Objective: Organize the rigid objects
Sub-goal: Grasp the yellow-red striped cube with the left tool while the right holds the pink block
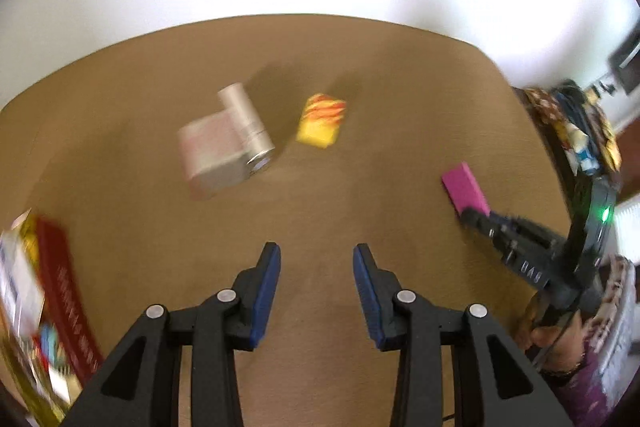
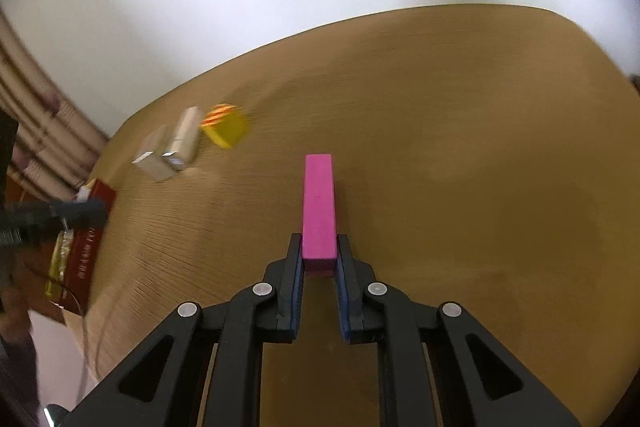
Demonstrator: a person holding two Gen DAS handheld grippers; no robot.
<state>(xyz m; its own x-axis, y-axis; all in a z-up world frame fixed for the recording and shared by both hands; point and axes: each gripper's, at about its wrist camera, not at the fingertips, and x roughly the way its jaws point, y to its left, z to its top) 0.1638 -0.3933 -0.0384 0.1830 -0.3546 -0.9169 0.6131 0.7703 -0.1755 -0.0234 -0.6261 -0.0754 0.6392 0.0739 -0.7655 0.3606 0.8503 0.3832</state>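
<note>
- The right gripper (image 2: 319,257) is clenched on the near end of a pink block (image 2: 319,203), which points away over the brown worktop (image 2: 460,167).
- The left gripper (image 1: 316,259) is released, with nothing between its fingers.
- A yellow box (image 1: 320,121) lies beside a silver cylinder (image 1: 248,125).

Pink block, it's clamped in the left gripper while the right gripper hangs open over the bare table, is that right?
The sides are swapped. The right wrist view shows the right gripper shut on the pink block; the left gripper hangs open over the bare table.
</note>
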